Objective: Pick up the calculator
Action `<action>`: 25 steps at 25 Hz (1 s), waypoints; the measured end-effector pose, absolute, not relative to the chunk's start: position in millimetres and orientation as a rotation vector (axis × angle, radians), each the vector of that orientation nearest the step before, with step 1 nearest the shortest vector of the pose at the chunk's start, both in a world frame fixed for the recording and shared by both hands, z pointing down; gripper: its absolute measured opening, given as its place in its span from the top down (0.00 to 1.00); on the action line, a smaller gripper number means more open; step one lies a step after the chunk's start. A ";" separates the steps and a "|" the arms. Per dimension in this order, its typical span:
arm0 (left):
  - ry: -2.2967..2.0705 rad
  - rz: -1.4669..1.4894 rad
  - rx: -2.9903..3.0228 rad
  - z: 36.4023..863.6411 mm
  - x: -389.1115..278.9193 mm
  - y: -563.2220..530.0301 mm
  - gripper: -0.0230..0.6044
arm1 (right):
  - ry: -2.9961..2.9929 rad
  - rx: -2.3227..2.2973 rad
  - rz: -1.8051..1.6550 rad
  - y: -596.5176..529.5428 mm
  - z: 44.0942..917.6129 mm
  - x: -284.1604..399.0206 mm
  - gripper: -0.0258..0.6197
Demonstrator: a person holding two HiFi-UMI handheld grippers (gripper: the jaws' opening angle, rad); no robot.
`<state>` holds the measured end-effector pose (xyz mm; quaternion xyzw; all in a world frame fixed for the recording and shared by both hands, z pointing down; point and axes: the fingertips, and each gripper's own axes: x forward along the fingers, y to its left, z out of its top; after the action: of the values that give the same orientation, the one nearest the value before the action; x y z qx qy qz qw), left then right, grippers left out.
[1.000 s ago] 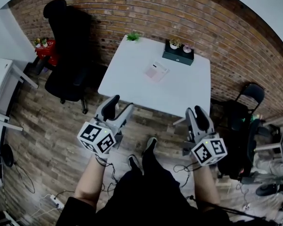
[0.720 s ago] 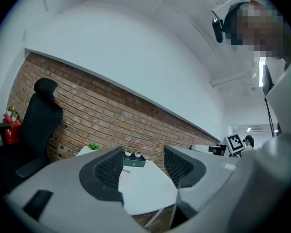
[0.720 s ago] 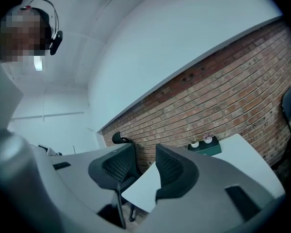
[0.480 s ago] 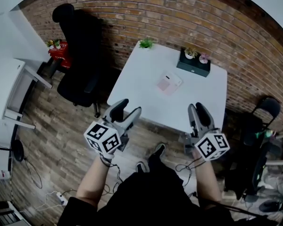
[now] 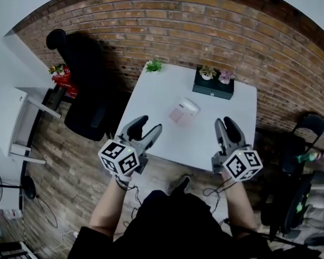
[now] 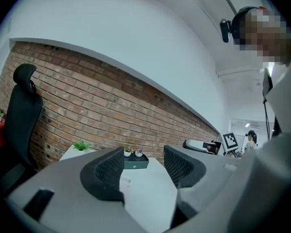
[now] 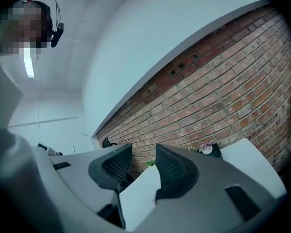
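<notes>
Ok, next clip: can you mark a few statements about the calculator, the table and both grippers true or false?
1. The calculator lies on the white table, untouched. True.
2. The left gripper has its jaws shut on the calculator. False: they stand apart and empty.
3. A dark box carrying two potted plants sits at the table's far edge by the brick wall. True.
4. The right gripper holds a small plant. False: its jaws are apart with nothing between them.
</notes>
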<state>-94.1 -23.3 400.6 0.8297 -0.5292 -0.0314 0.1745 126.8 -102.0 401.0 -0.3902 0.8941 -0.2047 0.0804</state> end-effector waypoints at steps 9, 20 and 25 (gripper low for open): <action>-1.428 -0.055 2.343 419.5 -92.6 -68.1 0.56 | 2.701 -1.207 -0.660 -140.5 427.0 127.5 0.72; -1.258 0.034 2.346 461.1 -130.6 -136.0 0.56 | 2.701 -1.353 -0.779 -187.0 468.1 106.0 0.73; -1.175 0.071 2.349 484.1 -155.7 -160.9 0.56 | 2.668 -1.273 -1.027 -204.2 519.7 84.5 0.74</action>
<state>-155.7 -160.9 484.1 0.8645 -0.4326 0.0261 0.2544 84.5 -204.2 519.7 -0.4067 0.8526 -0.3280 0.0060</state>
